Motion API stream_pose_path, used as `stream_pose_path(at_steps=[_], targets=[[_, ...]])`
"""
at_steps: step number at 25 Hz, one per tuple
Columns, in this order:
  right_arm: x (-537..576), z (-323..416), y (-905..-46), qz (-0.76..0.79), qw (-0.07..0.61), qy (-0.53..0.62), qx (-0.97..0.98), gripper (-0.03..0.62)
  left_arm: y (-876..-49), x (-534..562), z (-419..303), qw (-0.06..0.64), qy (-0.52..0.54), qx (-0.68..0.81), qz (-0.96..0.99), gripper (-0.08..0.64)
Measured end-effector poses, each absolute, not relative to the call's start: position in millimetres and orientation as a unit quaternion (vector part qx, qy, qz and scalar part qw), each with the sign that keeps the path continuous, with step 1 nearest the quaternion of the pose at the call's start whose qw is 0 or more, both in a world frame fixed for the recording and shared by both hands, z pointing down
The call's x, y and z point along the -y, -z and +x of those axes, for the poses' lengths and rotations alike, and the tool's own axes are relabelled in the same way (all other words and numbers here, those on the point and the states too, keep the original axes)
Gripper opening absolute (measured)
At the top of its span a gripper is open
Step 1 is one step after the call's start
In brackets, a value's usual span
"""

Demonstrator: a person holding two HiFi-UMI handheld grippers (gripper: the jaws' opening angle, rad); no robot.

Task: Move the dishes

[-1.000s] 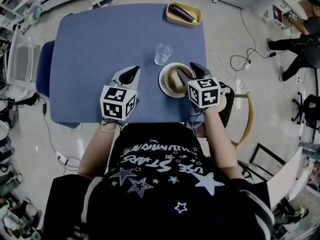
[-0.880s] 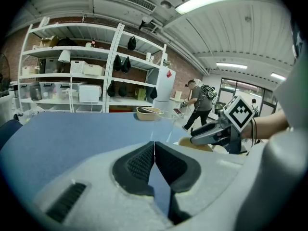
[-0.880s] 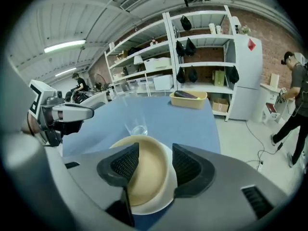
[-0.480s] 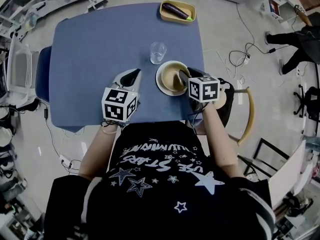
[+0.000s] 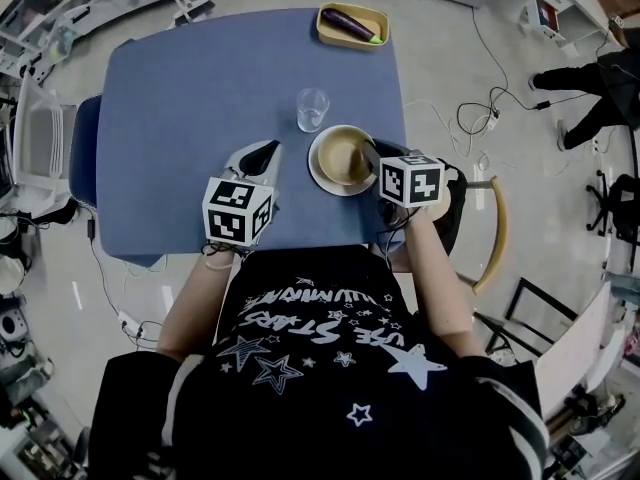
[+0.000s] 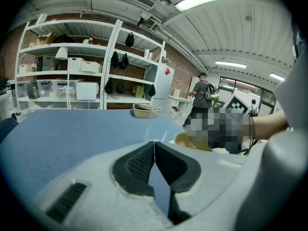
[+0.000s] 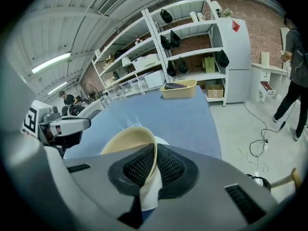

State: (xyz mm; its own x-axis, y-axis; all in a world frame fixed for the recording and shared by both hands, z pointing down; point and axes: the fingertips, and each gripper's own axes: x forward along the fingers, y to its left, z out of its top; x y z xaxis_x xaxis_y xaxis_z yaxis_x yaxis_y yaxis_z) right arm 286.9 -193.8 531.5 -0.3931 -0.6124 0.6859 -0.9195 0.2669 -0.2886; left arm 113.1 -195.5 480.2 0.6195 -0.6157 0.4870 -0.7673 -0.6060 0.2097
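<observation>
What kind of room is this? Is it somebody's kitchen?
Probably a workshop or lab, not a home kitchen: tall storage shelves full of boxes, loose cables on the bare floor, and a bowl and glass on a blue table.

Tan bowl (image 5: 345,155) — upright, sits on a white plate (image 5: 322,174) at the near right edge of the blue table (image 5: 200,88). The plate's rim shows round the bowl's left & near sides. The bowl's right rim is pinched betw. the pads of the right gripper (image 7: 154,153), whose jaws have just been closing on it. Clear glass (image 5: 312,109) — upright, stands farther in on the table, near the plate's far-left rim.
</observation>
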Motion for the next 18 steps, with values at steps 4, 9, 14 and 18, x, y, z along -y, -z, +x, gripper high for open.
stream_pose_path(at_steps=[4, 9, 14, 18], targets=[[206, 298, -517, 0.513, 0.207, -0.332, 0.764, 0.020, -480, 200, 115, 0.201, -0.185, 0.398, 0.876, 0.021], [228, 322, -509, 0.538, 0.192, -0.325, 0.754, 0.020, -479, 208, 115, 0.200, -0.185, 0.408, 0.872, 0.021], [249, 345, -512, 0.560, 0.176, -0.333, 0.738, 0.020, -480, 214, 114, 0.201, -0.191, 0.418, 0.865, 0.021], [263, 359, -522, 0.568, 0.177, -0.344, 0.727, 0.020, -482, 220, 114, 0.205, -0.196, 0.429, 0.858, 0.021]])
